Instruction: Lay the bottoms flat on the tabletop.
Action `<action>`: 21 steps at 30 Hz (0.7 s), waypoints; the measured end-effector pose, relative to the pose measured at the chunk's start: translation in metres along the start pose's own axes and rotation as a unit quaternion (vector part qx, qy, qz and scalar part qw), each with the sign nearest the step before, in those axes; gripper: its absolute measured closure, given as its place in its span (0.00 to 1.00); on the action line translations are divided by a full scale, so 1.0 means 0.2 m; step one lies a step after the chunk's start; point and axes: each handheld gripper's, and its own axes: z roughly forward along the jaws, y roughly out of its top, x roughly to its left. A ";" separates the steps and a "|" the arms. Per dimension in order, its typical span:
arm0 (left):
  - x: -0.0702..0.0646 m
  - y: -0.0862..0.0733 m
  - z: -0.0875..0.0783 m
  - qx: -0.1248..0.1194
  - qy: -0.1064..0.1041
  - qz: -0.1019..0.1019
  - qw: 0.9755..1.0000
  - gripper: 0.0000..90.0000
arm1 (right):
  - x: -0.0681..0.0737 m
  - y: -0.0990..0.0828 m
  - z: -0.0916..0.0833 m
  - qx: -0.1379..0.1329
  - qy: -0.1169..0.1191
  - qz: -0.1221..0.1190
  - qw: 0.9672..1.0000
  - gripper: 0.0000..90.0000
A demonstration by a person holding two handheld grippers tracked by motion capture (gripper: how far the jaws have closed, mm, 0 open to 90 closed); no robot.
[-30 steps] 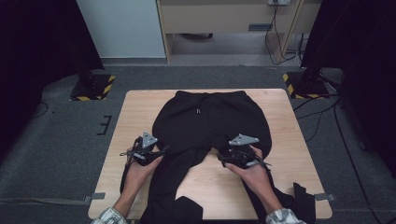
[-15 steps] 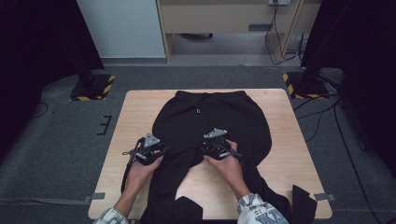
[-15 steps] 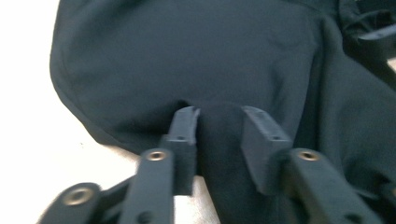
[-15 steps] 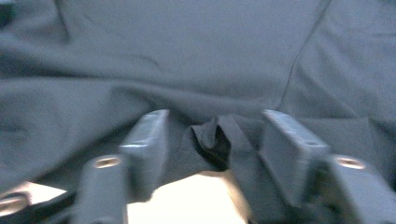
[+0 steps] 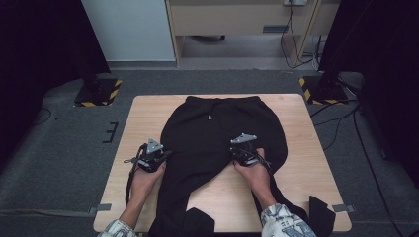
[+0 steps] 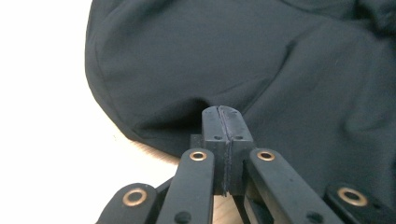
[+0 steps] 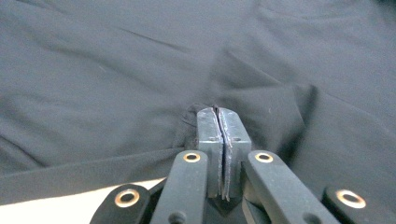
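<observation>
A: Where are the black trousers (image 5: 217,138)?

B: Spread flat on the counter (image 5: 296,163), waistband at the far edge, legs trailing off the near edge. Both grippers have just closed: the left gripper (image 6: 223,116) now pinches the cloth at the outer hip edge, and the right gripper (image 7: 218,119), which has moved inward to the crotch, is clamped on a fold.

A: Meaning?

B: Probably ready to lift and fold. Nothing else on the counter obstructs.
</observation>
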 end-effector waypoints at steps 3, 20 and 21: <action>0.00 0.00 -0.01 -0.006 -0.005 0.003 1.000 0.99 | -0.04 -0.02 0.00 0.004 -0.005 0.005 1.000 0.98; 0.16 -0.07 -0.07 -0.012 0.025 -0.039 0.999 0.64 | 0.21 -0.04 -0.09 -0.042 0.058 -0.017 0.997 0.59; 0.16 -0.07 -0.05 -0.007 0.020 -0.040 0.999 0.63 | 0.23 -0.05 -0.08 -0.041 0.064 -0.020 0.997 0.58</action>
